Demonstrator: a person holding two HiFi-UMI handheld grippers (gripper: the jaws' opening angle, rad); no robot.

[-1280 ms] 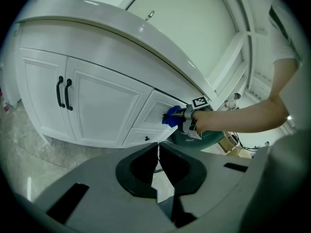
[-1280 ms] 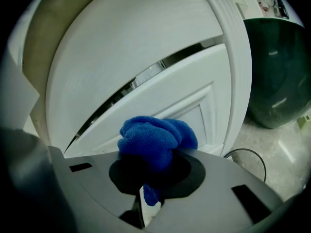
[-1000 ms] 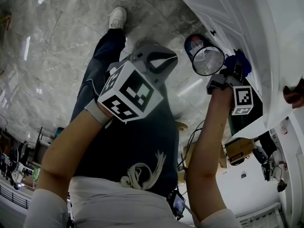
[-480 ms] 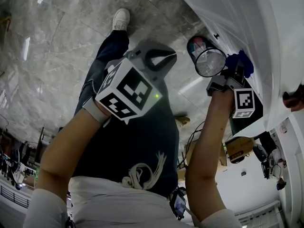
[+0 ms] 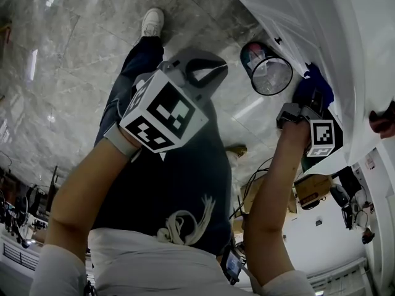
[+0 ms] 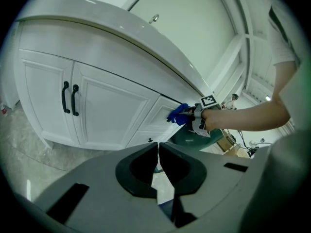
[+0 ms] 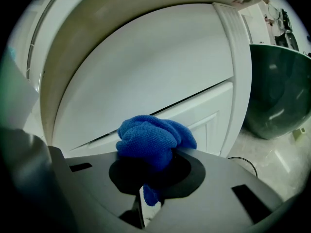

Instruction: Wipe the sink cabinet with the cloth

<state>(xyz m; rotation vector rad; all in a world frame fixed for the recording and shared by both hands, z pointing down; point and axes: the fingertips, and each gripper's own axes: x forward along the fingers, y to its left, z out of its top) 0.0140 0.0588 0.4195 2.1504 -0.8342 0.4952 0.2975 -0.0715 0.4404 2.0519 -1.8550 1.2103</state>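
Right gripper (image 7: 145, 176) clamps a bunched, nubby blue cloth (image 7: 151, 137) just beside the glossy white sink cabinet (image 7: 160, 67); left gripper (image 6: 158, 155) jaws together, empty.

Green bin (image 7: 277, 91) just beside cabinet (image 7: 160, 81)

grey marbled floor (image 5: 62, 73) underneath, glossy, catching streaks of ceiling light. one white shoe (image 5: 152, 22) planted on it at the top of the head view. a round bin (image 5: 266, 68) with a clear liner stands just beside the white sink cabinet (image 6: 107, 110), which sits on the floor on its own base. off the cabinet's end corner, a dark green tub (image 7: 277, 91) rests on the floor, and a thin black cable (image 7: 245, 163) loops across the tiles near it.
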